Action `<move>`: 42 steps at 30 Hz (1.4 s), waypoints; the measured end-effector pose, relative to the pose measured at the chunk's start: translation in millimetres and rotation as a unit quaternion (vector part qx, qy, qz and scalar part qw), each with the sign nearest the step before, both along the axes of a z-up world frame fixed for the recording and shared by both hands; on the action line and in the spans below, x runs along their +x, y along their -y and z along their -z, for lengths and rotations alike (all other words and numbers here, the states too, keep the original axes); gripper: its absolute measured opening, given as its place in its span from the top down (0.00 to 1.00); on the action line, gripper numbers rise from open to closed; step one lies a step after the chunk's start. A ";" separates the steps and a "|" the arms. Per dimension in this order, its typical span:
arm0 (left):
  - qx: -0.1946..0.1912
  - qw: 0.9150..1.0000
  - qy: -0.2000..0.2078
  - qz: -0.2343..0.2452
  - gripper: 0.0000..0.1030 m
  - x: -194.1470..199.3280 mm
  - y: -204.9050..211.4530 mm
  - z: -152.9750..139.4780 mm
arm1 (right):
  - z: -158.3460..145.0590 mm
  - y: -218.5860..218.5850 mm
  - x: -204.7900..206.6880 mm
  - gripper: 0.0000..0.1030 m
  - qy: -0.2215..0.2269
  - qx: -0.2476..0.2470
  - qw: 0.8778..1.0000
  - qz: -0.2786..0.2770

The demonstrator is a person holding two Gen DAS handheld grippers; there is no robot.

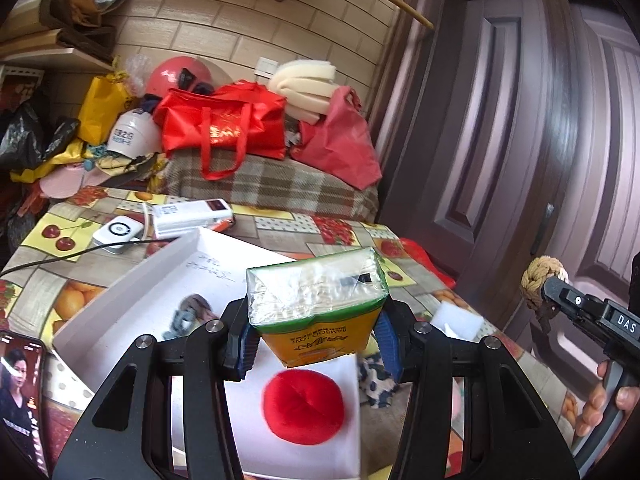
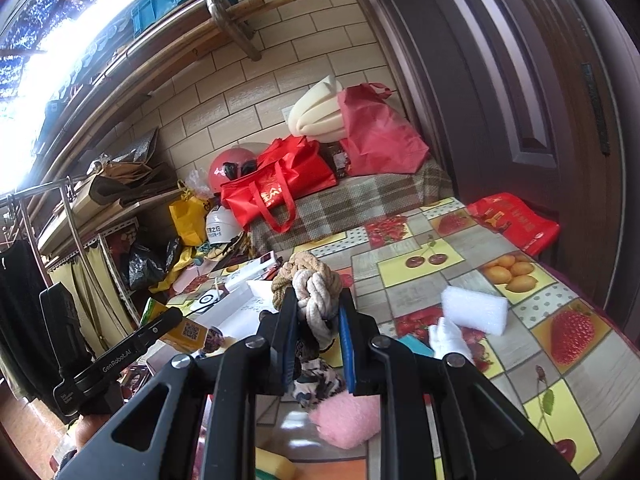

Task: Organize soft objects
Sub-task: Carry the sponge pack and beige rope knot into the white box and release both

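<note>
Gripping tissue pack (image 1: 316, 296) by its sides, left tongs (image 1: 316, 344) hold it above white box (image 1: 132, 280); light, squashy, slick wrap. Right tongs (image 2: 318, 320) clenched on rope knot (image 2: 310, 284) over tabletop (image 2: 472, 240); firm, grippy.

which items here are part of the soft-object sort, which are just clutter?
In play: tissue pack in left gripper; rope knot in right gripper; red plush ball; pink fluffy piece; white foam block.

Clutter: power bank, phone, red bags.
</note>
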State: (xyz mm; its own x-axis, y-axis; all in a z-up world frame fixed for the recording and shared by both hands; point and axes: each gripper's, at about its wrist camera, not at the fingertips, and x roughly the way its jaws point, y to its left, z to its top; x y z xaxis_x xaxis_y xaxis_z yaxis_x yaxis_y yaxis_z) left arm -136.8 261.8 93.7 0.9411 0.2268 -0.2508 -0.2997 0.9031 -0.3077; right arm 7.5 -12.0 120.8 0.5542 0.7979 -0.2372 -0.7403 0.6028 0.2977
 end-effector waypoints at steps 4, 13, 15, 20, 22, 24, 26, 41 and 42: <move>-0.017 1.000 0.011 -0.023 0.53 -7.6 -19.0 -0.3 | -4.5 -15.7 2.7 0.83 -0.003 -0.006 1.000 -0.014; -0.077 0.993 0.035 -0.076 0.53 -27.9 -68.4 8.5 | -15.7 -57.8 2.7 0.83 -0.002 -0.026 0.998 -0.054; -0.096 0.991 0.039 -0.087 0.53 -32.5 -81.5 12.5 | -16.8 -71.3 2.9 0.83 -0.004 -0.035 0.997 -0.063; -0.132 0.985 0.036 -0.103 0.53 -34.6 -105.6 25.9 | -13.6 -104.0 10.9 0.83 -0.033 -0.053 0.994 -0.086; -0.148 0.983 0.036 -0.106 0.53 -35.5 -112.6 30.4 | -9.2 -120.1 15.5 0.83 -0.046 -0.066 0.993 -0.091; -0.171 0.979 0.043 -0.104 0.53 -38.3 -120.3 35.0 | -3.0 -136.0 20.0 0.83 -0.055 -0.082 0.991 -0.093; -0.183 0.977 0.049 -0.103 0.53 -40.9 -124.1 36.7 | 5.9 -154.5 25.2 0.83 -0.065 -0.100 0.988 -0.093; -0.159 0.976 0.043 -0.139 0.00 -36.9 -117.2 32.8 | 41.2 -203.6 27.3 0.00 -0.091 -0.121 0.983 -0.102; -0.153 0.976 0.045 -0.147 0.00 -37.7 -116.1 31.4 | 37.6 -198.1 24.9 0.00 -0.083 -0.114 0.985 -0.100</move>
State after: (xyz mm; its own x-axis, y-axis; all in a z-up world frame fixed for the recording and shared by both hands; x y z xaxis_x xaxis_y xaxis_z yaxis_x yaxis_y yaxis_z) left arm -174.4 377.9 62.3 0.8682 0.4172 -0.2688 -0.4911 0.6439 -0.5868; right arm 32.4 186.1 83.2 0.3309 0.8020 -0.4974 -0.8035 0.5158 0.2972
